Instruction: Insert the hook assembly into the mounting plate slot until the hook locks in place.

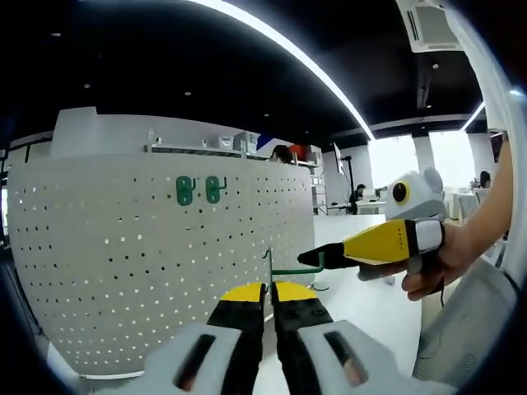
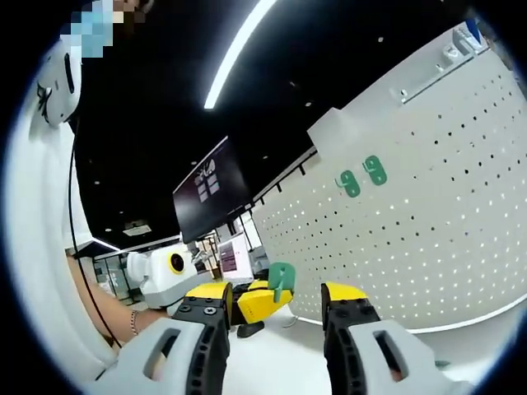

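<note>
**Q:** White tabletop (image 1: 362, 304) below, dark ceiling with a light strip (image 1: 288, 58) above. What is nearest to you?

**Me:** In the left gripper view, my left gripper (image 1: 269, 290) rises from 6 o'clock. Its yellow-tipped jaws are clenched almost together on the hook assembly (image 1: 268, 265), whose thin green stem stands up out of the narrow gap. A green arm runs off from it toward 3 o'clock.

**Q:** Anything crowding it?

**Me:** My right gripper (image 1: 317, 257) comes in from 3 o'clock, with my hand (image 1: 434, 267) behind it. Its dark tip sits right at the end of that green arm, though I cannot tell if it touches. In the right gripper view, my right gripper (image 2: 276, 290) is released, jaws spread wide. Between them, further out, the left gripper (image 2: 251, 303) grips the hook assembly (image 2: 282, 281) by its flat green end.

**Q:** And beyond?

**Me:** A white pegboard (image 1: 123, 247) stands upright behind the hook. Two green mounting plates (image 1: 184, 190) (image 1: 214, 189) sit side by side high on it, toward 11 o'clock and well apart from the hook. In the right gripper view the pegboard (image 2: 428, 239) spreads across 3 o'clock, with the plates (image 2: 350, 183) (image 2: 375, 169) near 1 o'clock. A dark monitor (image 2: 210, 197) hangs far back at 10 o'clock.
</note>
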The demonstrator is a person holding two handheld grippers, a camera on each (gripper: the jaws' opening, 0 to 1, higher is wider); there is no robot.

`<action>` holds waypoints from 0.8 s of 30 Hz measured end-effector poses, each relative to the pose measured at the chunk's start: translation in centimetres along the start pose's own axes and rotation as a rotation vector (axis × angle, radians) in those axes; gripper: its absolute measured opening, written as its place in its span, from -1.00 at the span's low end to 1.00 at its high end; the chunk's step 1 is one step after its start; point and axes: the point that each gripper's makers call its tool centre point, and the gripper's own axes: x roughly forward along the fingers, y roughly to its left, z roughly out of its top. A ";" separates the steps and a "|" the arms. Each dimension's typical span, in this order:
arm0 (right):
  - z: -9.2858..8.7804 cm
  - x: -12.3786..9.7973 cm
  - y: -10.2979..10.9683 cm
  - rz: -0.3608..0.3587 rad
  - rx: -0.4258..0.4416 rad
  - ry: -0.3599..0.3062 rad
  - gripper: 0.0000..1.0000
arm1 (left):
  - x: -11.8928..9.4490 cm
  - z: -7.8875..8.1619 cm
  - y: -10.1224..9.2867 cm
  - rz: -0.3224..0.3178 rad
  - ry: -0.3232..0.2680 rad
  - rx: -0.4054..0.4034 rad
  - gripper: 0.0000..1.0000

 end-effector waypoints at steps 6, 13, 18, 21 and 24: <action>-0.4 0.9 0.3 0.012 0.003 0.009 -0.19 | -0.3 0.2 0.2 0.009 -0.004 -0.003 -0.94; -0.7 1.7 0.6 0.012 -0.027 0.019 -0.32 | -0.4 0.2 0.3 0.016 -0.004 -0.005 -0.94; -0.9 1.9 0.6 0.013 -0.028 0.027 -0.36 | -0.4 0.3 0.2 0.015 -0.005 0.002 -0.94; -0.8 2.0 0.8 0.018 -0.034 0.023 -0.45 | -0.4 0.2 0.2 0.020 -0.004 0.001 -0.94; -1.0 2.3 0.9 0.018 -0.031 0.031 -0.52 | -0.5 0.2 0.3 0.025 -0.006 -0.002 -0.94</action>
